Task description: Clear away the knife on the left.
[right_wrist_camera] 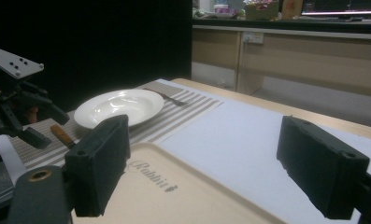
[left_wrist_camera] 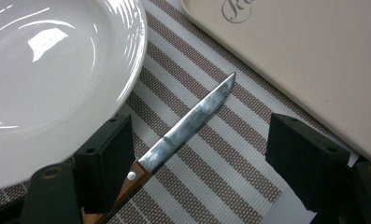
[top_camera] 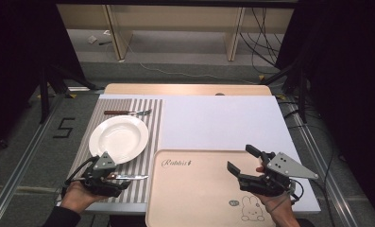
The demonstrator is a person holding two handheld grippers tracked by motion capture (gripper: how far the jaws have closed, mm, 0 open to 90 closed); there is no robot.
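Observation:
A knife (top_camera: 131,177) with a wooden handle lies flat on the striped placemat (top_camera: 153,137), just in front of the white plate (top_camera: 119,138). My left gripper (top_camera: 112,177) is low over its handle end and open. In the left gripper view the knife (left_wrist_camera: 188,123) runs diagonally between the wide-apart jaws, its handle close beside the left jaw and its tip toward the beige tray (left_wrist_camera: 304,56). My right gripper (top_camera: 242,159) hovers open above the right part of the tray (top_camera: 194,189), with nothing between its fingers.
A fork (top_camera: 128,112) lies on the placemat beyond the plate. The tray bears a "Rabbit" print and a bunny drawing. A white sheet (top_camera: 223,123) covers the table past the tray. Dark stands and cables flank the table.

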